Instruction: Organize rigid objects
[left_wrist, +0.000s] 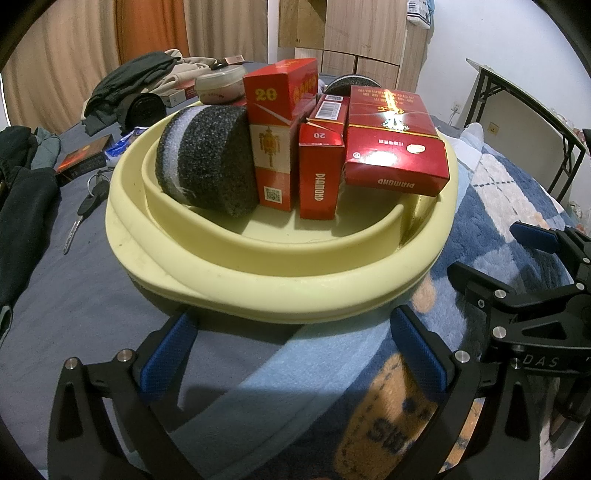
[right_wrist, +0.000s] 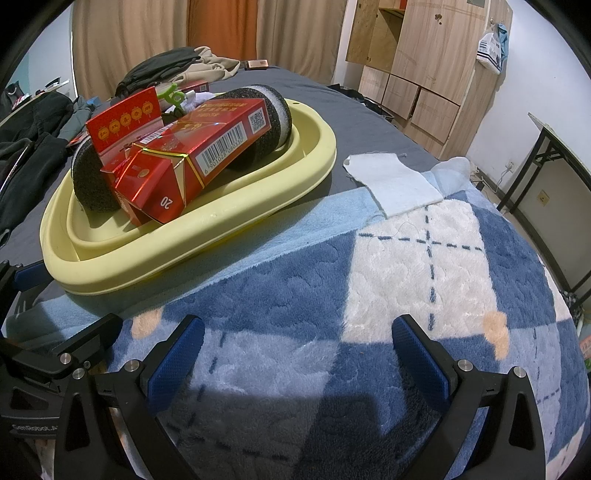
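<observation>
I see yellow basin on bed, boxes and sponge inside. Left gripper open at rim, right gripper open, empty. Boxes light, crushable; I judge grip narrow sides.

Readable stuff: "DIAMOND" plus "20" on the small red box, upside-down "DIAMOND" on the flat red box at its 3 o'clock, "20" on the tall red box, "DAS" on the right tongs.

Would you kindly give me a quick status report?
Both claws open, empty: left claw, right claw. Red boxes and sponge sit in yellow basin. Nothing blocking.
</observation>
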